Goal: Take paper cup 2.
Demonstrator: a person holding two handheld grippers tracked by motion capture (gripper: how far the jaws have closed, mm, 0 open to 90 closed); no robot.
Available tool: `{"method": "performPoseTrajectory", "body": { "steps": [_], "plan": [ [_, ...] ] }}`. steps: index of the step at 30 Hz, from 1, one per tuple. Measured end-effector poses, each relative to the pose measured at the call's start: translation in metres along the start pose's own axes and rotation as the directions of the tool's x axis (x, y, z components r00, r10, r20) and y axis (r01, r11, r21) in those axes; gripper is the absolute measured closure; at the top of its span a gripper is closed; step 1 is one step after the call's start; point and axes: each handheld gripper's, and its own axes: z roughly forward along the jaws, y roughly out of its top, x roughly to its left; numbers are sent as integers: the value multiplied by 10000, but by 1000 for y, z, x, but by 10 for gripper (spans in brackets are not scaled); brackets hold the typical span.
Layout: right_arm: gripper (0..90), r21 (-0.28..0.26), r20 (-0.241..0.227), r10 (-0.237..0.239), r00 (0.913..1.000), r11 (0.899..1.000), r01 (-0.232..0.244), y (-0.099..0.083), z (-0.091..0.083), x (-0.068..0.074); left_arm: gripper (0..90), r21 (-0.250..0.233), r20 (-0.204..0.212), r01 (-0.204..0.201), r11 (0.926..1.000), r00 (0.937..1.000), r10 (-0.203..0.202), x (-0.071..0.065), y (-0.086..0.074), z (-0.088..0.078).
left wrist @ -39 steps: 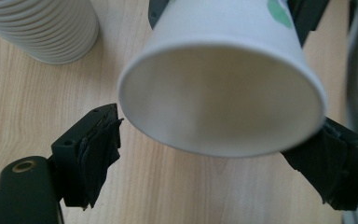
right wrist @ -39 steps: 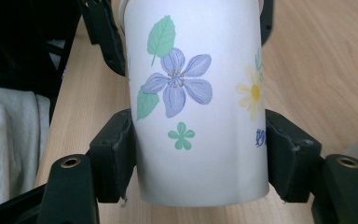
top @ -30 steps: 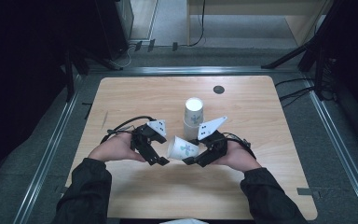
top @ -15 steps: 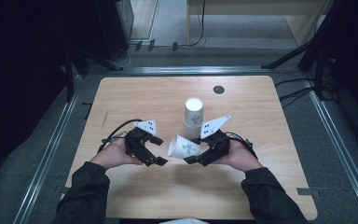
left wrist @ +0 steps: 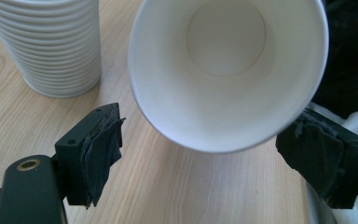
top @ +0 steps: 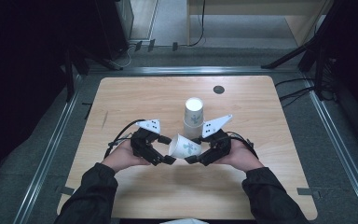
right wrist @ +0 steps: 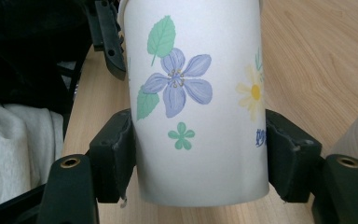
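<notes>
A paper cup printed with flowers lies on its side, lifted just above the table, between my two grippers. My right gripper is shut on it: in the right gripper view both pads press the cup's wall near its base. The cup's open mouth faces my left gripper, whose jaws stand wide on either side of the rim without touching it. In the high view my left gripper sits just left of the cup. A tall stack of paper cups stands upright behind them.
The wooden table has a small dark round hole near its far edge. The stack of cups stands close to the left jaw in the left gripper view. Metal rails and grey floor surround the table.
My left gripper has drawn back a little to the left, away from the cup's mouth. The right gripper and the cup have kept still.
</notes>
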Motion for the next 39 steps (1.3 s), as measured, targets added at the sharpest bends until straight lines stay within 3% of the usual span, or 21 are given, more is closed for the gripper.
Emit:
{"method": "performPoseTrajectory", "body": {
  "steps": [6, 14, 32, 39],
  "plan": [
    [337, 96, -128, 11, 9999, 10000, -9, -1, 4, 0, 148, -418, 235, -47, 9991, 9997, 57, -1, 3, 4],
    [337, 21, -390, 126, 9992, 9999, -125, 0, 8, 0, 158, -456, 298, -226, 9987, 9993, 239, -4, 5, 8],
    [336, -36, -470, 98, 9988, 9999, -100, 0, 8, 1, 238, -615, 331, -365, 9974, 9987, 385, -4, 4, 3],
    [247, 5, -251, 232, 9994, 9997, -232, 0, 8, 0, 242, -700, 278, -425, 9966, 9986, 445, -3, 4, -4]
  ]
}}
